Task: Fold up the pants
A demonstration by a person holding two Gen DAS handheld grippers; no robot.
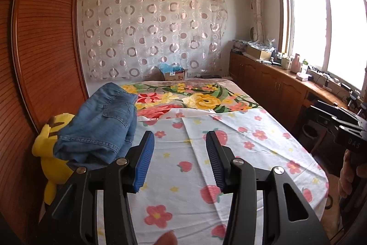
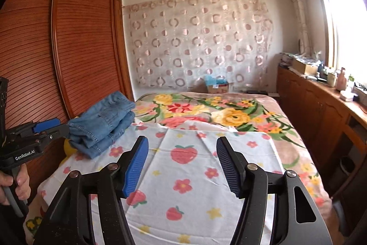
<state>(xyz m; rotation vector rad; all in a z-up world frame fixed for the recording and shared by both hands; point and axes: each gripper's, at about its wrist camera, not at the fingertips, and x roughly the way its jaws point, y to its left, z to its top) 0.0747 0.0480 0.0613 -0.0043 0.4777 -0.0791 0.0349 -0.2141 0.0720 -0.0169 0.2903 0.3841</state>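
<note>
both tools [image 1: 180, 160] [image 2: 182, 164] held level, jaws spread, empty.

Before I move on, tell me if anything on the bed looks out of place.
The folded jeans sit at the bed's left edge, partly on top of a yellow plush toy, so the stack rests tilted and uneven rather than flat on the strawberry-print sheet. Both tools are open and hold nothing.

Folded denim pants [image 2: 103, 128] at sheet's [image 2: 195, 176] left edge, right tongs [image 2: 182, 167] spread and empty, left tongs [image 2: 49, 128] beside the pants

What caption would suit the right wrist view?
Open right gripper above strawberry-print sheet; folded jeans at left.
</note>
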